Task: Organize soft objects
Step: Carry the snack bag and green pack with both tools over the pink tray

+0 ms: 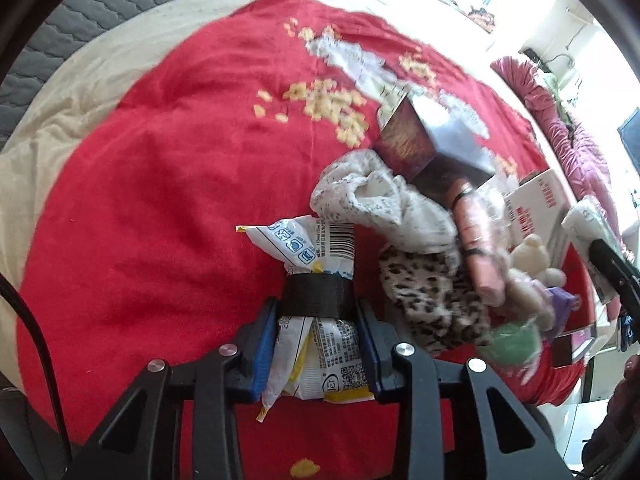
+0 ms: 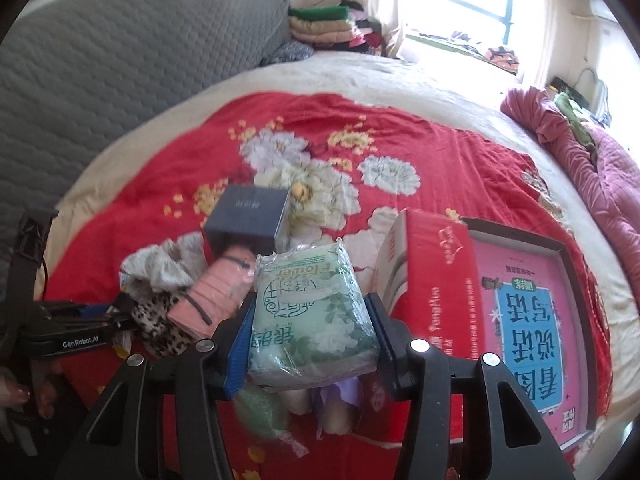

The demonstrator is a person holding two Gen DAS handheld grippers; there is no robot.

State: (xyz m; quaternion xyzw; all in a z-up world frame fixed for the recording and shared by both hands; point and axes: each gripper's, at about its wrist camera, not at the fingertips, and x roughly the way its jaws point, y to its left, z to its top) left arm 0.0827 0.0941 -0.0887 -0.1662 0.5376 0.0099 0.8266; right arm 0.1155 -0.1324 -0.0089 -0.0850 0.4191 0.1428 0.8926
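My left gripper (image 1: 316,344) is shut on a white and yellow tissue packet (image 1: 316,248) with a barcode, held above the red blanket (image 1: 160,200). My right gripper (image 2: 312,340) is shut on a green flower-print tissue pack (image 2: 308,308). A pile of soft things lies between them: a white lace cloth (image 1: 384,204), a leopard-print cloth (image 1: 432,300), a pink folded item (image 1: 480,248), a small cream teddy (image 1: 532,256) and a green fluffy ball (image 1: 516,344). The left gripper also shows at the left edge of the right wrist view (image 2: 80,328).
A dark box (image 2: 248,220) stands behind the pile. A red and white carton (image 2: 424,272) and a pink and blue book box (image 2: 532,320) lie to the right. A grey quilted headboard (image 2: 120,60) is at the back left, a pink quilt (image 2: 592,168) at the right.
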